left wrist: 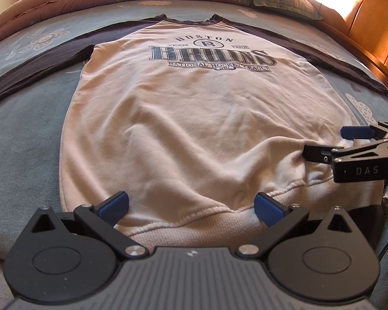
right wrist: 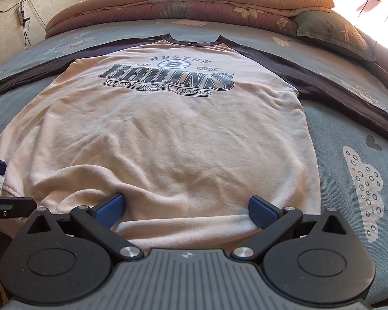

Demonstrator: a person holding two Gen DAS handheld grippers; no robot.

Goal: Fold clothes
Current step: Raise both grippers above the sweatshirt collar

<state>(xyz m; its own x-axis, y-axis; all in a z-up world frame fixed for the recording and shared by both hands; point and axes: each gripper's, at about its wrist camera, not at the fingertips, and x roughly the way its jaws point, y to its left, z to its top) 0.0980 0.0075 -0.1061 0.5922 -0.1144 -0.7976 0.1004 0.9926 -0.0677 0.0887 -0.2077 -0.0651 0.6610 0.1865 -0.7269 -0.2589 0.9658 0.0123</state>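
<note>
A cream sweatshirt [left wrist: 194, 118] with dark sleeves and a "Boston Bruins" print lies flat and face up on the bed, collar at the far end. Its ribbed hem [left wrist: 194, 222] is nearest me. My left gripper [left wrist: 191, 206] is open and low over the hem left of its middle, with cloth lying between its blue pads. My right gripper [right wrist: 186, 208] is open too and straddles the hem [right wrist: 183, 227] near the right corner. Each gripper shows in the other's view, the right gripper [left wrist: 328, 143] at the right edge and the left gripper [right wrist: 7, 186] at the left edge. Both dark sleeves [right wrist: 323, 90] are spread outwards.
The bed has a blue-grey flowered sheet [right wrist: 349, 134]. A folded pink quilt [right wrist: 194, 2] and a green pillow [right wrist: 331, 33] lie at the far end. A wooden panel [left wrist: 370, 25] runs along the right side. Cables hang on the wall [right wrist: 23, 18] at the left.
</note>
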